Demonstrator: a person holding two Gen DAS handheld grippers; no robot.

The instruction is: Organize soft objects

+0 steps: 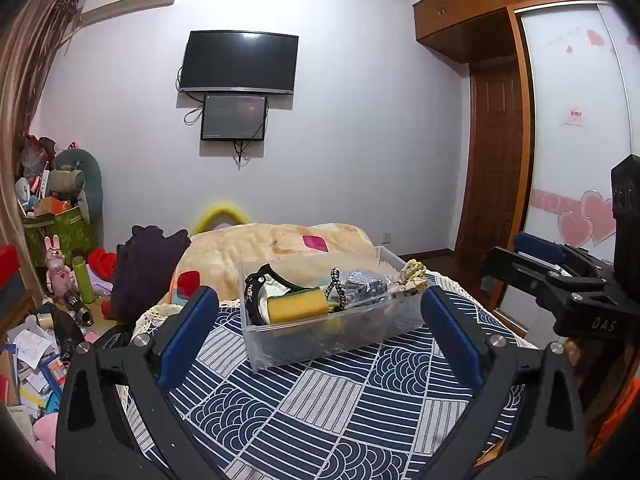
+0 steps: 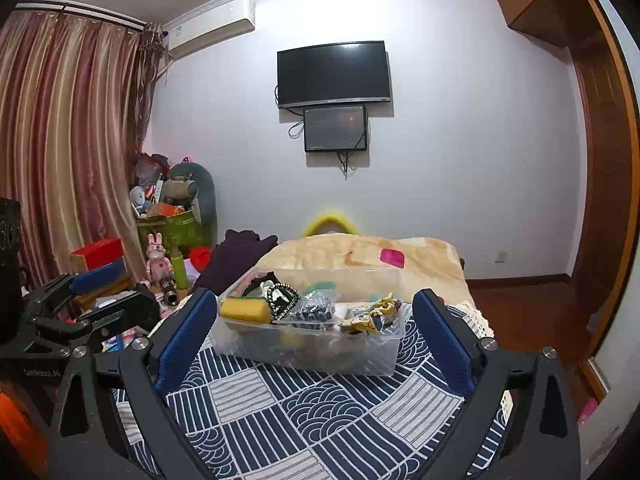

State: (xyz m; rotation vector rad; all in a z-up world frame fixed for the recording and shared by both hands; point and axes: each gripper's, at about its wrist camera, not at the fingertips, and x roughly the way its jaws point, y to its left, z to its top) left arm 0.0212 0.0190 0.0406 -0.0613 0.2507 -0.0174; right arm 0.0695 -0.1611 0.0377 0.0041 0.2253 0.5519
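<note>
Nearest each camera, on a bed spread with a blue and white patterned sheet, both tools hang just above the fabric; the left gripper has its blue-padded fingers spread wide and holds nothing; the right gripper is likewise spread wide and empty. Just ahead of both, on the sheet, stands a clear plastic bin; inside it lie a yellow sponge, a black and white band, a dark sequinned pouch and a yellow patterned scrunchie, all loosely heaped. Beyond the bin sits a cream blanket; a television hangs on the far wall. The next grip probably suits the sponge; approach from above, pinch its middle gently, and avoid snagging the band beside it.
</note>
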